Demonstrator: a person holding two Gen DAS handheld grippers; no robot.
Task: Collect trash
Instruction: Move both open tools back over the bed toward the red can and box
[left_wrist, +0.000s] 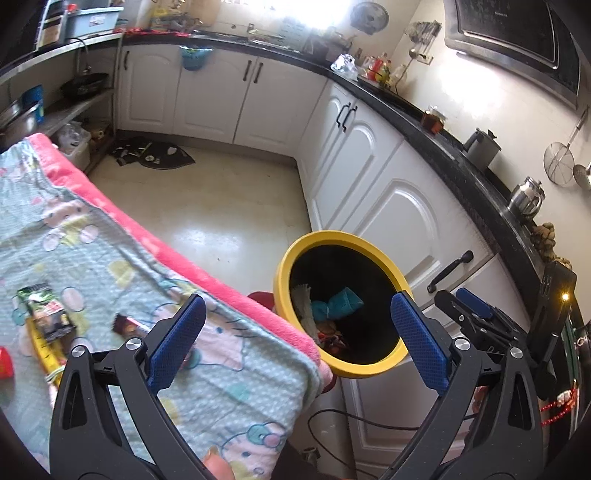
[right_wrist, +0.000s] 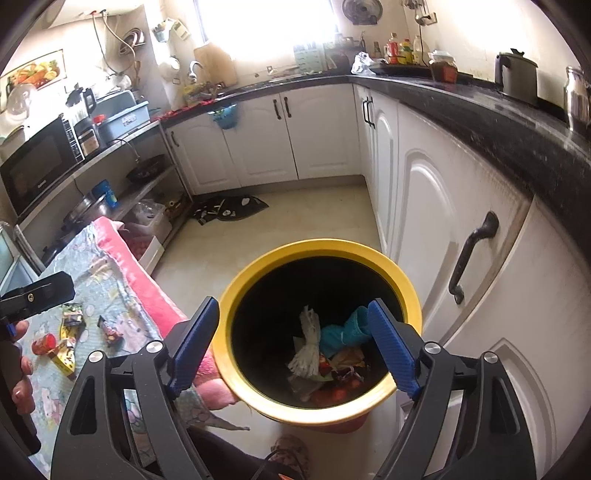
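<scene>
A yellow-rimmed bin (left_wrist: 284, 266) (right_wrist: 406, 291) stands by the table's corner and holds a teal cloth (right_wrist: 341, 334), a white mop-like bundle (right_wrist: 308, 347) and wrappers. My right gripper (right_wrist: 295, 349) is open and empty directly above the bin's mouth. My left gripper (left_wrist: 295, 339) is open and empty over the table's edge beside the bin. On the table lie a green-black wrapper (left_wrist: 46, 310) (right_wrist: 72, 315), a brown wrapper (left_wrist: 127, 325) (right_wrist: 110, 332), a yellow wrapper (left_wrist: 46, 350) (right_wrist: 64, 356) and a red item (left_wrist: 5, 363) (right_wrist: 43, 343).
The table is covered by a teal cartoon cloth with a pink border (left_wrist: 155, 243) (right_wrist: 147, 291). White cabinets (left_wrist: 388, 206) under a black counter (right_wrist: 498, 122) run right of the bin. A dark mat (left_wrist: 155, 155) lies on the floor. Shelves (right_wrist: 74, 177) stand at left.
</scene>
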